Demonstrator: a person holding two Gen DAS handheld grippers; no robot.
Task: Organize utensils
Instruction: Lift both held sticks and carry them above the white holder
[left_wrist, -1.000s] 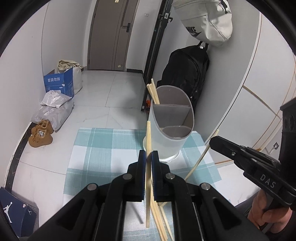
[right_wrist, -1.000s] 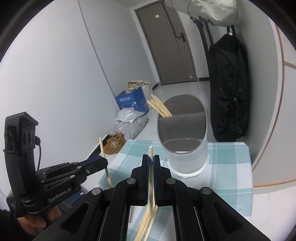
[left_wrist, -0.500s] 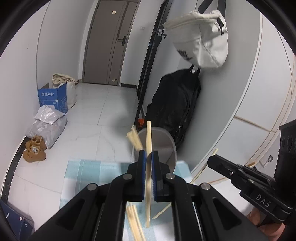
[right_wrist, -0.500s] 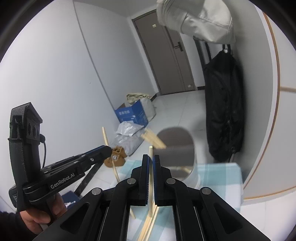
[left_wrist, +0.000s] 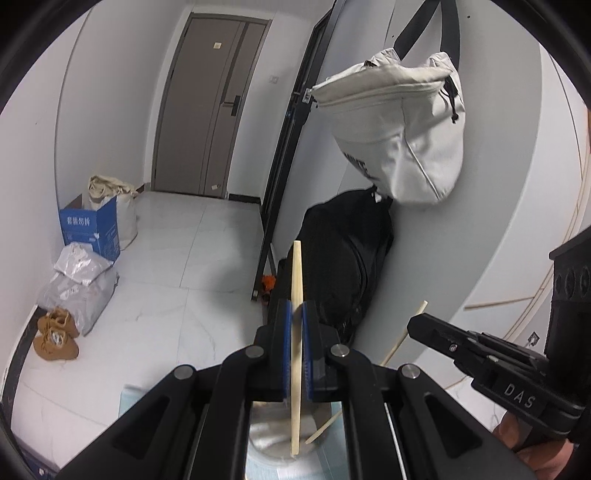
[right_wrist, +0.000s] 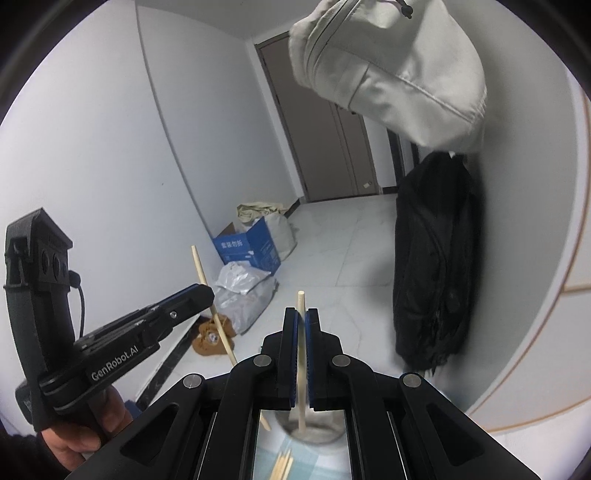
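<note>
Both grippers clamped on chopsticks: left gripper (left_wrist: 294, 354) and right gripper (right_wrist: 301, 360) each poised over the holder (right_wrist: 314, 430). More chopsticks (right_wrist: 282, 465) left on the counter; sorting judged partway.

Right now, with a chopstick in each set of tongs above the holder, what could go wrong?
1. The left tongs pinch their chopstick mid-shaft; it could pivot and miss the holder.
2. The two sticks hang close together; the right tongs' chopstick could knock the other one on the way down.
3. Loose chopsticks lie beside the holder and could get bumped.
</note>
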